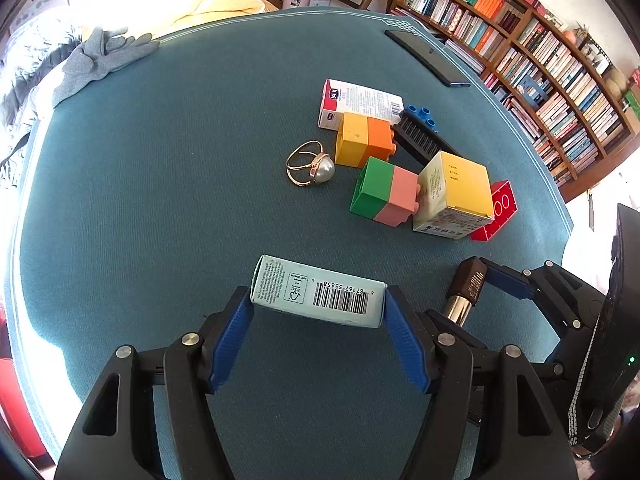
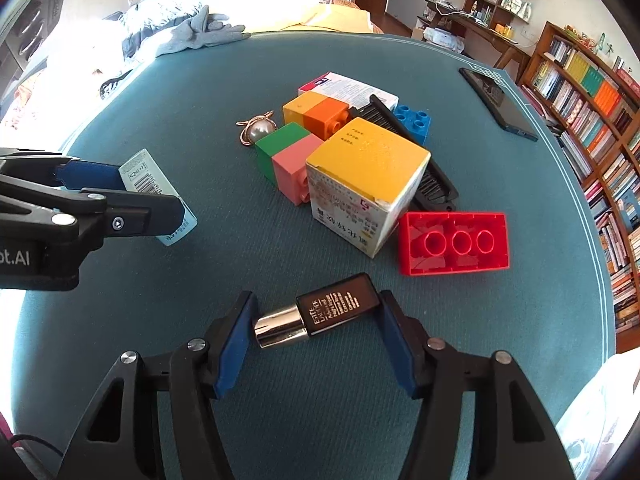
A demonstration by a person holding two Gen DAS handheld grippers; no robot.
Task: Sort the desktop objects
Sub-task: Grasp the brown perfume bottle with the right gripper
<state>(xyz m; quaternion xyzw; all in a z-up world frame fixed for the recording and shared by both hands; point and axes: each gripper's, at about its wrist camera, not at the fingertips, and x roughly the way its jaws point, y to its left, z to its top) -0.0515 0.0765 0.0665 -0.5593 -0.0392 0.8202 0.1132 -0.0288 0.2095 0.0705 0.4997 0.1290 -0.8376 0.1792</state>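
A pale blue carton (image 1: 318,294) with a barcode lies crosswise between the blue pads of my left gripper (image 1: 318,300), which is shut on its two ends just above the teal table cloth (image 1: 160,160). The right wrist view shows that same gripper (image 2: 152,192) at the left, carton in its grip. My right gripper (image 2: 316,308) is shut on a black and silver lipstick (image 2: 320,316), with one pad on each end. Behind it lies a pile: red brick (image 2: 454,244), yellow-topped box (image 2: 364,176), green and pink bricks (image 2: 288,160), yellow and orange bricks (image 2: 316,114), blue brick (image 2: 414,120), black comb (image 2: 434,184), white box (image 2: 348,86) and pearl ring (image 2: 256,130).
A black phone (image 2: 496,104) lies near the table's far right edge. A grey glove (image 2: 200,34) hangs over the far left edge. Bookshelves (image 1: 540,60) stand beyond the right side. Bare teal cloth stretches left of the pile.
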